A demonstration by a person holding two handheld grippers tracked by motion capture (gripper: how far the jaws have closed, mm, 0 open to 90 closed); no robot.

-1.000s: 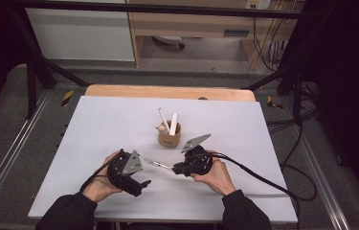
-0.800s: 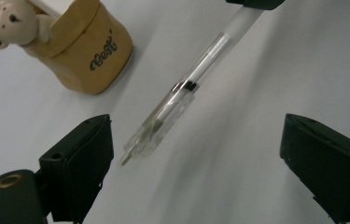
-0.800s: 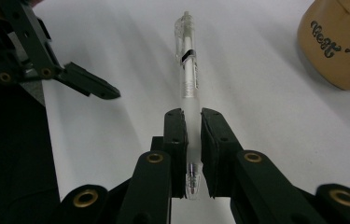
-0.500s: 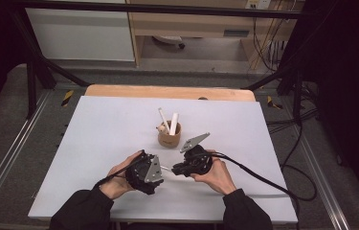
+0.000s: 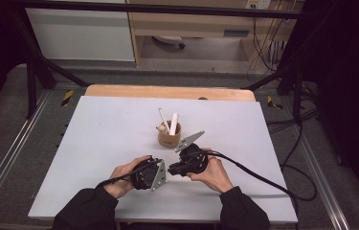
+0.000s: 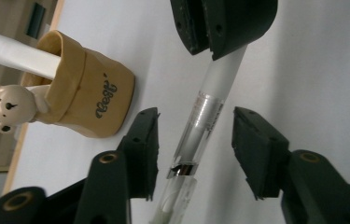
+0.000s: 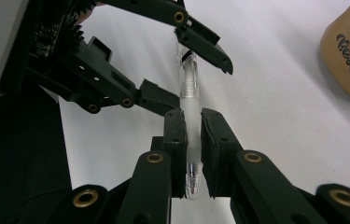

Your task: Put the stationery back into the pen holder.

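A person sits at a white table and holds a black gripper in each hand. The two grippers meet near the front middle of the table, tip to tip.

The right gripper is squeezed tight on a pen. Its two jaws press the frosted white barrel of the pen from both sides. In the right gripper view, the pen's tip pokes out toward the camera between the jaws, and the clear end with the clip points away.

The left gripper has its jaws spread apart. The clear end of the pen lies in the gap between them. In the left gripper view, one jaw is just beside the pen and the other is a bit farther off. It is hard to tell if either jaw touches the pen. In the high view, the left gripper sits just beside the right gripper.

A small tan cup stands on the table just behind the grippers. It has writing on its side and a little bear on its rim. Two white sticks stand in it and lean out.
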